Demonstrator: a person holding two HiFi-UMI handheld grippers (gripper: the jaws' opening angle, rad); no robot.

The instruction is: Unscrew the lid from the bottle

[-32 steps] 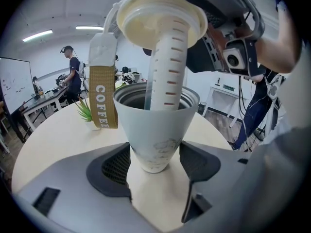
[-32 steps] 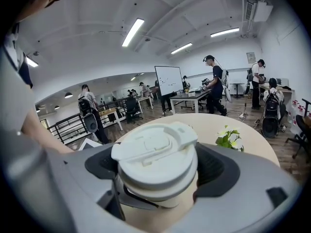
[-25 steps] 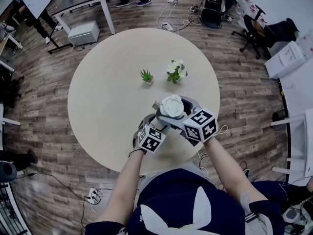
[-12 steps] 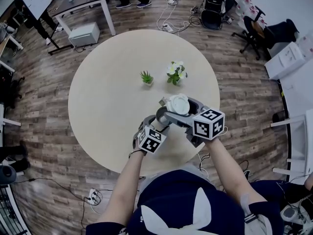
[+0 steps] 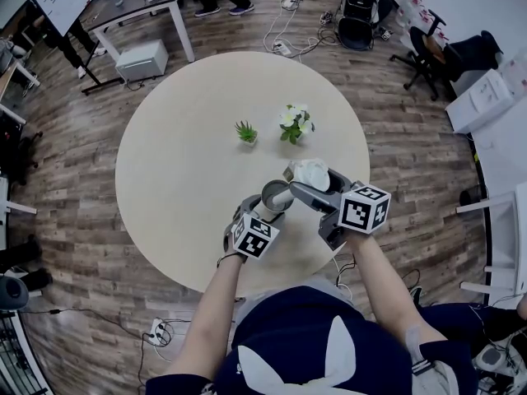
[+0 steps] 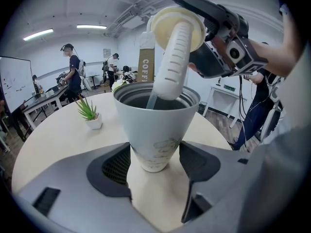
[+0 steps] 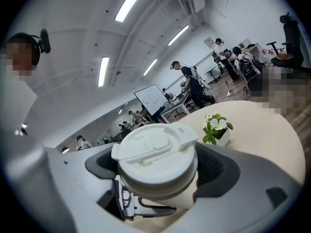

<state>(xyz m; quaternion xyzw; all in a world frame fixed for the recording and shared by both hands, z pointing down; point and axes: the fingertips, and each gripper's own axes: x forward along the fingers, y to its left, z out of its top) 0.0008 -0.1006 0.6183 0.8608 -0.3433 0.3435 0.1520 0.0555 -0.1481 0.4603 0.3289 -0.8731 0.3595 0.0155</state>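
Note:
The bottle (image 5: 276, 196) is a white tapered cup standing on the round table (image 5: 181, 155) with its mouth uncovered. My left gripper (image 5: 268, 210) is shut on its lower part; in the left gripper view the bottle (image 6: 155, 125) sits between both pads at the left gripper (image 6: 154, 164). The white lid (image 5: 311, 174) is off, just right of the mouth and above it, and my right gripper (image 5: 310, 183) is shut on it. A ribbed tube (image 6: 170, 67) under the lid (image 6: 176, 30) reaches down to the mouth. The lid (image 7: 155, 154) fills the right gripper (image 7: 158, 171).
A small green plant (image 5: 245, 130) and a white-flowered plant (image 5: 296, 122) stand on the table beyond the bottle. Desks, chairs, cables and people stand around the room past the table's edge.
The lid sat on the bottle a second ago. My right gripper has lifted it off and carried it to the right, baring the mouth. The left gripper has hardly moved.

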